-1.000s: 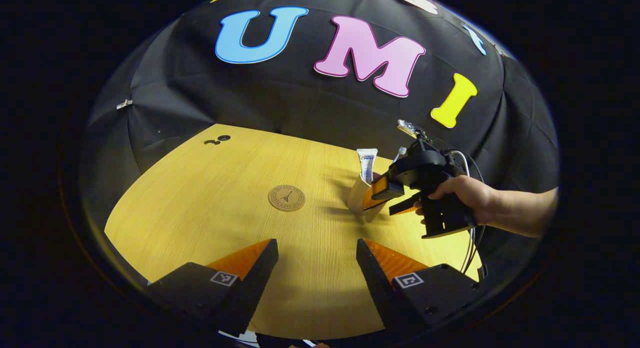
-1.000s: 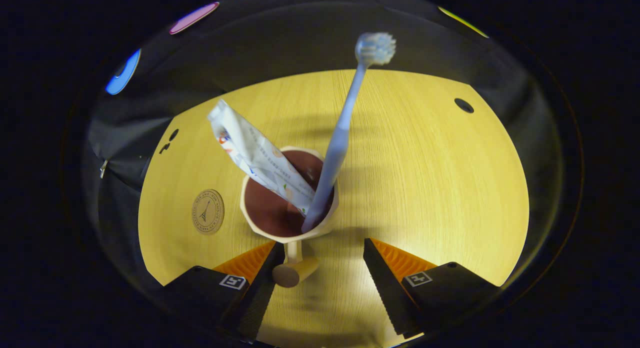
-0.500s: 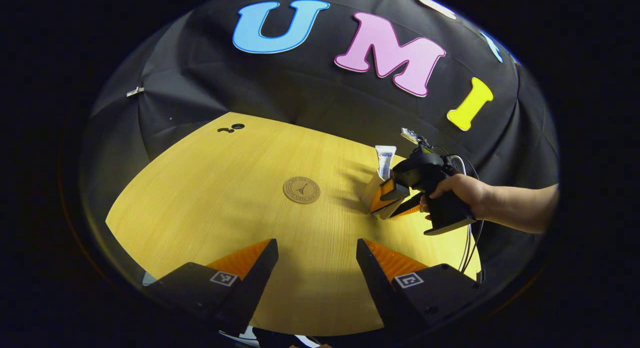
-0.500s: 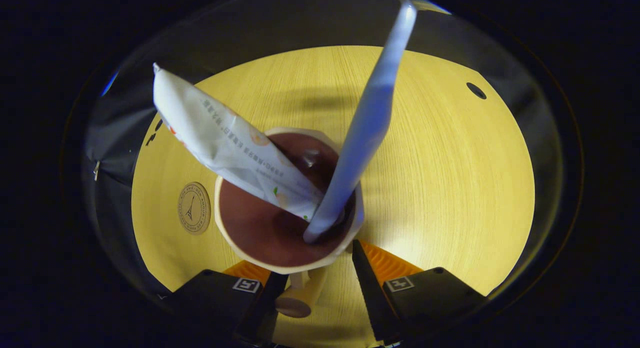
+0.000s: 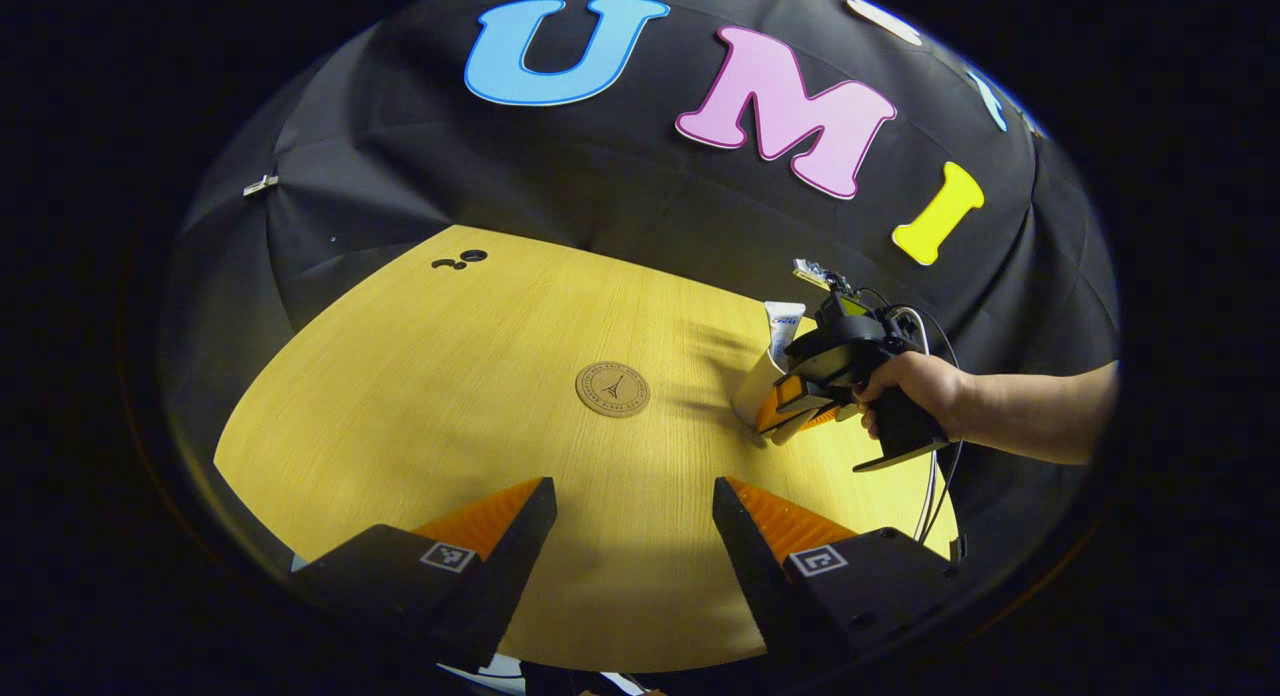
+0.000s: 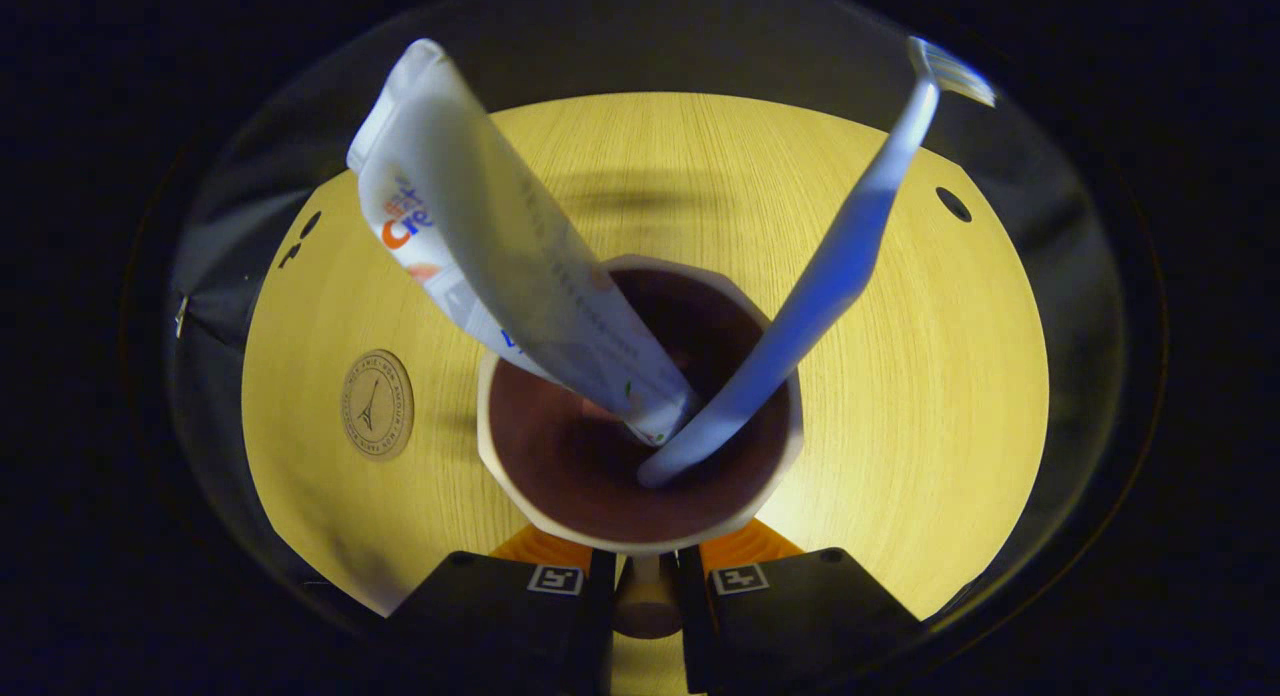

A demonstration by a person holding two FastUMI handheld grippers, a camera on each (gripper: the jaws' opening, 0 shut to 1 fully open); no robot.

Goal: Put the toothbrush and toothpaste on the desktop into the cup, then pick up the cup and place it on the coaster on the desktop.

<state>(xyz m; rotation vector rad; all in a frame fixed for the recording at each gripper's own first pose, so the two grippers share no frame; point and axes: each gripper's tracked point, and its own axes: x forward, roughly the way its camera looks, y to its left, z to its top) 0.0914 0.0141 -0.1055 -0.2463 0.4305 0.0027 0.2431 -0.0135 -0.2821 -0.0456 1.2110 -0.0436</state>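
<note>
A pale wooden bench (image 5: 480, 396) stands before black cloth walls, its grain running across both views. In the left gripper view the round brown coaster (image 5: 612, 389) lies flat near the middle of the bench, with two small dark holes (image 5: 460, 260) far off toward 11 o'clock near the back edge. The left gripper (image 5: 632, 536) hangs low at 6 o'clock of its own view, its fingers spread wide apart with nothing between them and bare bench showing in the gap. Toward 3 o'clock from the coaster, a hand (image 5: 910, 386) holds the right gripper (image 5: 795, 408) against the cream cup (image 5: 755, 388), which is well apart from the coaster; the toothpaste (image 5: 783, 324) sticks up out of it. In the right gripper view the cup (image 6: 640, 426) sits at the centre, seen from above with a dark reddish-brown inside, and its stubby handle (image 6: 645, 601) is pinched between the two fingers, which are drawn in close on either side of it. The toothpaste (image 6: 500, 246) leans toward 11 o'clock from the cup's mouth and the toothbrush (image 6: 830, 276) leans toward 1 o'clock, bristles up. The coaster (image 6: 377, 405) lies at 9 o'clock of the cup, clear of it.
</note>
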